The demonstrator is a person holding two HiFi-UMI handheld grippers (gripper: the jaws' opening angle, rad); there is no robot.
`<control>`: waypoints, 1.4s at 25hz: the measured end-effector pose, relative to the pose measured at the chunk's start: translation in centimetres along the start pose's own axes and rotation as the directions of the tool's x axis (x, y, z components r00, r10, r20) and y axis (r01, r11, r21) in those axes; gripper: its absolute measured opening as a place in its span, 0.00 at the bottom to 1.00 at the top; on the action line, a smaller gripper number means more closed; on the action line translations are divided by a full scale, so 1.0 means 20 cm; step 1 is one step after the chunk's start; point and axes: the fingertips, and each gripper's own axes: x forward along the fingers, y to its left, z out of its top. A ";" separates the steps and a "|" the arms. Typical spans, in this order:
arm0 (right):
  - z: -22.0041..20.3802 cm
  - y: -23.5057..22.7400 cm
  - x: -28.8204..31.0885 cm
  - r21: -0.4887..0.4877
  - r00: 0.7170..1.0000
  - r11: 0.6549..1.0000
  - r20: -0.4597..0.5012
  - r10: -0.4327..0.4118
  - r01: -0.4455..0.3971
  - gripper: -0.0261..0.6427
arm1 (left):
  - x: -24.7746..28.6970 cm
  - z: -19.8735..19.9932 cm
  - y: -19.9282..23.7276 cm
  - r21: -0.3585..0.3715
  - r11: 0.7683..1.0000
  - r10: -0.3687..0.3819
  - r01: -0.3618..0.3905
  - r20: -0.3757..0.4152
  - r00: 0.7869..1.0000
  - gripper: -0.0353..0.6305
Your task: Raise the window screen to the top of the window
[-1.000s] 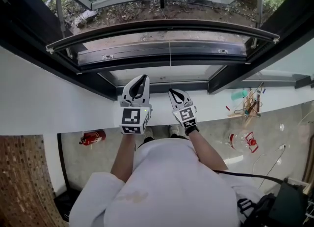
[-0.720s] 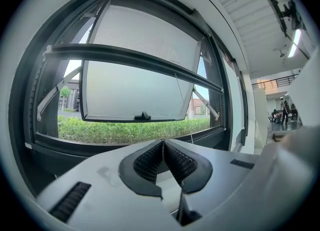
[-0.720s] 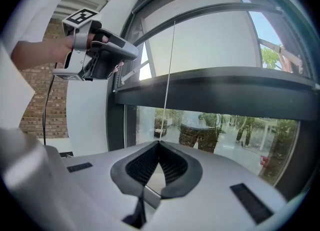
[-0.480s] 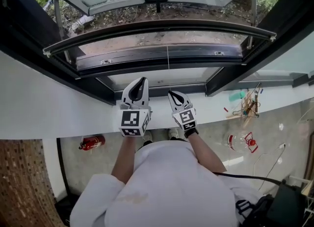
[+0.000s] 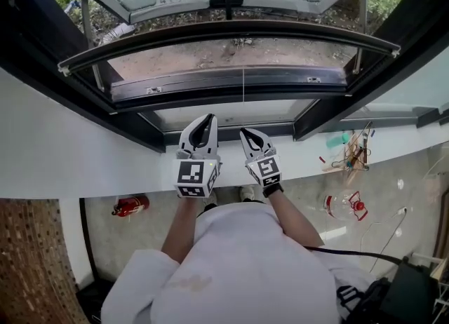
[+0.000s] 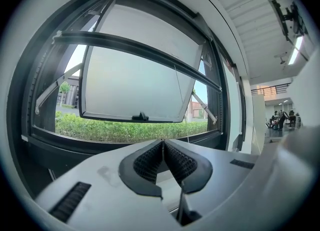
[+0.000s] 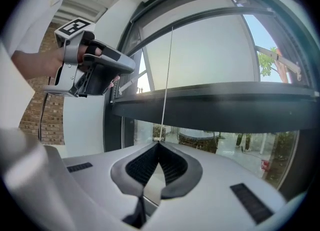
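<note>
Above the sill [image 5: 84,154], the head view shows the right gripper [image 5: 247,135] pinching the pull cord [image 5: 243,84] below the screen bar [image 5: 175,38], which is partway up the window. The left gripper view shows the left gripper [image 6: 162,144] pressed together and empty. The right gripper view shows the cord running straight, presumably governing the bar's rise.

Your white sill [image 5: 70,154] carries small clutter [image 5: 351,149] at its right end. The floor [image 5: 309,189] below you holds a red extinguisher [image 5: 130,205] and a clear bottle [image 5: 344,203].
</note>
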 end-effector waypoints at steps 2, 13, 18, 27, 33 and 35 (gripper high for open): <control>0.04 0.00 0.01 -0.008 1.000 1.000 0.014 0.000 0.000 0.04 | 0.00 0.00 0.00 -0.004 1.000 -0.004 0.004 0.004 1.000 0.07; 0.12 -0.06 0.01 -0.001 0.999 1.000 0.041 -0.011 0.011 0.04 | 0.04 0.05 -0.02 -0.027 0.999 -0.022 0.024 0.041 0.999 0.07; 0.16 -0.06 0.03 0.017 0.998 1.000 0.068 -0.007 0.006 0.04 | 0.07 0.08 -0.03 -0.021 0.999 -0.037 0.038 0.051 0.998 0.07; 0.20 -0.06 0.06 0.043 0.995 0.999 0.100 -0.009 0.004 0.04 | 0.09 0.08 -0.03 0.006 0.999 -0.053 0.053 0.026 0.998 0.07; 0.23 -0.06 0.09 0.060 0.993 0.998 0.122 0.000 -0.008 0.04 | 0.12 0.08 -0.04 0.024 0.998 -0.063 0.063 0.008 0.998 0.07; 0.25 -0.05 0.10 0.062 0.992 0.998 0.129 0.003 -0.011 0.04 | 0.13 0.07 -0.04 0.029 0.997 -0.069 0.069 0.000 0.998 0.07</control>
